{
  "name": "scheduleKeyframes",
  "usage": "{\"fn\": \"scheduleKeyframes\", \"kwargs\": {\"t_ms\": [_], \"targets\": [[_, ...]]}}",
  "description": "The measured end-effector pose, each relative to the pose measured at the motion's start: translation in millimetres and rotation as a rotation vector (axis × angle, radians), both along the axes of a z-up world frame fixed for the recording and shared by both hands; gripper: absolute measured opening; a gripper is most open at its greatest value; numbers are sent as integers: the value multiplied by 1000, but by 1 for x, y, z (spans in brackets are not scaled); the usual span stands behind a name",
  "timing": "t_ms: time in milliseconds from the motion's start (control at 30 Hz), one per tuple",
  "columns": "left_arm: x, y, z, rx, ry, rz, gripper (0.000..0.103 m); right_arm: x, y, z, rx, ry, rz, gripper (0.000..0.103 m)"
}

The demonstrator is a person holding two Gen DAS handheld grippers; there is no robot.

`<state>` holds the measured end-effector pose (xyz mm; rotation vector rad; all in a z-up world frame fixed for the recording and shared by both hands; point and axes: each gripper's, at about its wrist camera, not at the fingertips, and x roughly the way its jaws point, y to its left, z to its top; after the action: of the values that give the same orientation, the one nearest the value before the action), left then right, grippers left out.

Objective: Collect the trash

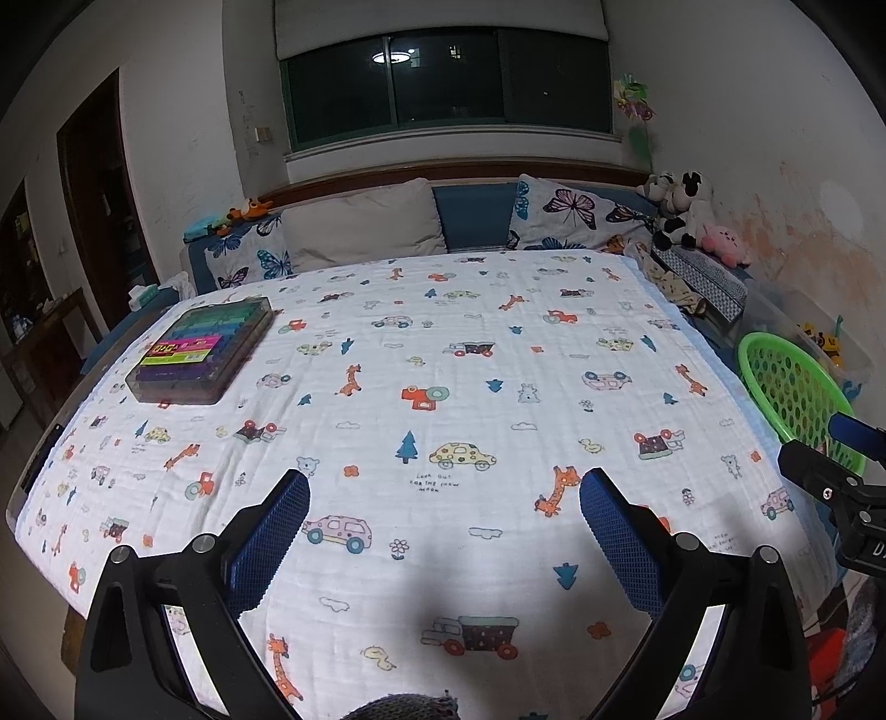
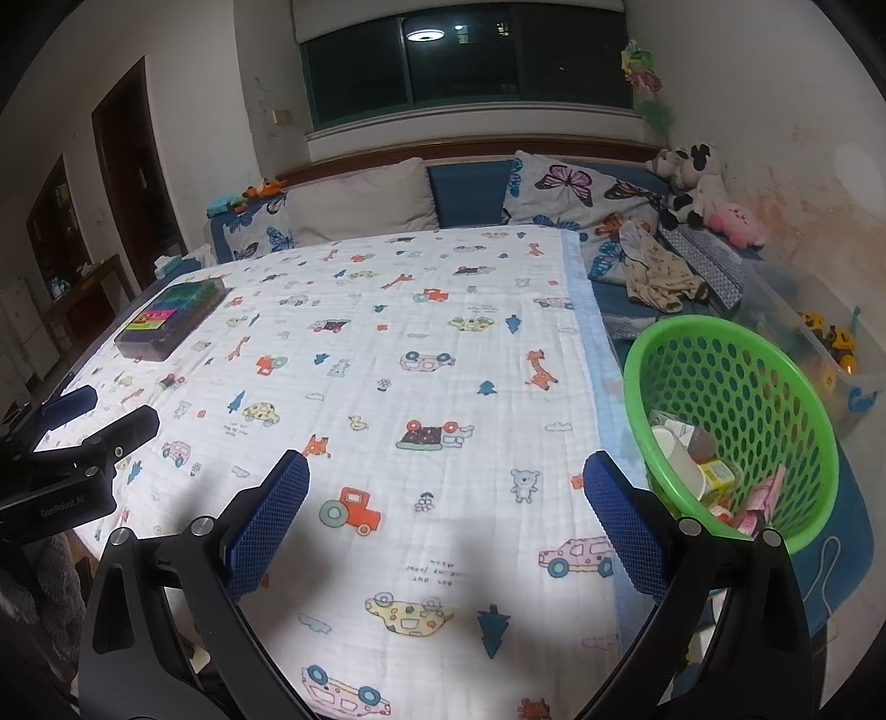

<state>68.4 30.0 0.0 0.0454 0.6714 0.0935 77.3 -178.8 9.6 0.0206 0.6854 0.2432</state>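
Trash (image 2: 714, 476) inside round perforated green plastic basket (image 2: 797, 382); quilted cloth (image 2: 443, 343) alongside.

Dim indoor light; ceiling lamp reflection (image 2: 425, 35) in the dark window (image 1: 443, 83). Soft shadows fall across the near blanket (image 1: 443, 387). Strong fisheye curvature, black vignetted corners; focus adequate.

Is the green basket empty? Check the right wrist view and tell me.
No. The green basket already holds trash, including a white paper cup, a small yellow box and pink wrappers.
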Motion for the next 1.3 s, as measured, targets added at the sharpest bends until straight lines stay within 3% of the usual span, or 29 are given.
{"fn": "scheduleKeyframes", "kwargs": {"t_ms": [1300], "targets": [[2,-11,1,15,-6,-22,95,1,-2,-2,-6,1,-8,98]]}}
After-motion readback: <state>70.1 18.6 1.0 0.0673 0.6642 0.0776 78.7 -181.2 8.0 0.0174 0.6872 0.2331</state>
